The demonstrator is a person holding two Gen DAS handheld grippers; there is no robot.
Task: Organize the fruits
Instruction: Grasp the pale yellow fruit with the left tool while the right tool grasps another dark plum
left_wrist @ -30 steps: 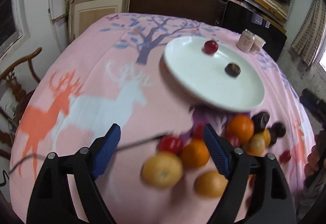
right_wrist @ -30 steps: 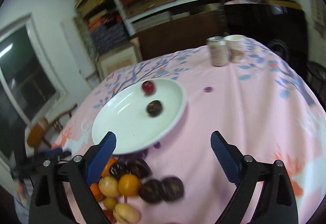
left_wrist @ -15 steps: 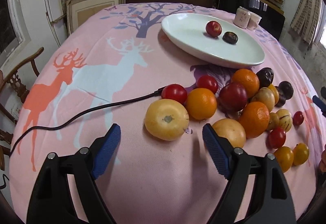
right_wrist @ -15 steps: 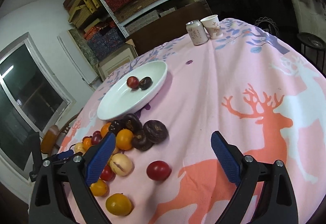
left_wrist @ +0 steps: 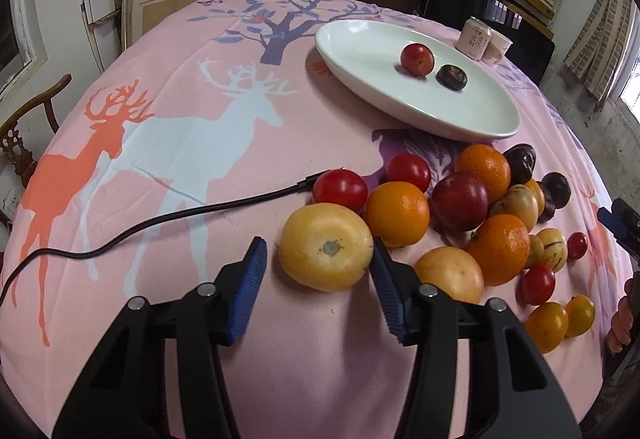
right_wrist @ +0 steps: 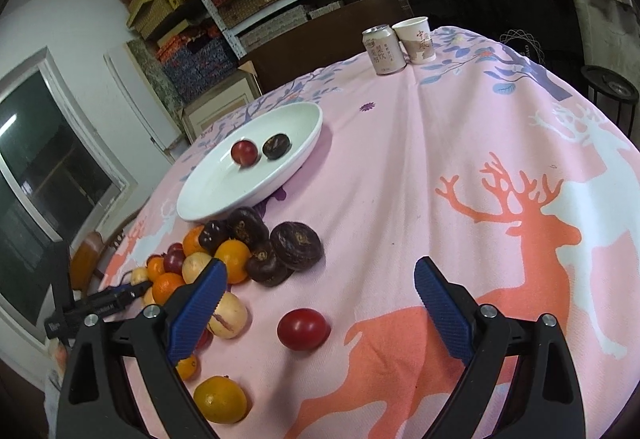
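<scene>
We are early in the sorting. The white plate holds only two pieces: a red plum and, just beside it at its 3 o'clock, a dark fruit. Everything else sits on the pink tabletop in a loose pile at the plate's 6 o'clock, with oranges, red tomatoes, yellow fruits and dark ones mixed together.

Our left claw has just been closing, and its blue pads now flank the big yellow fruit at the pile's 9 o'clock edge. The right-hand pad looks to touch it, while a gap shows at the other pad, so we judge it not yet pinched. A black cable runs past at the fruit's 10 o'clock.

Our right claw is spread wide above a lone red tomato, gripping nothing. Nearly the whole pile is left to move.
</scene>
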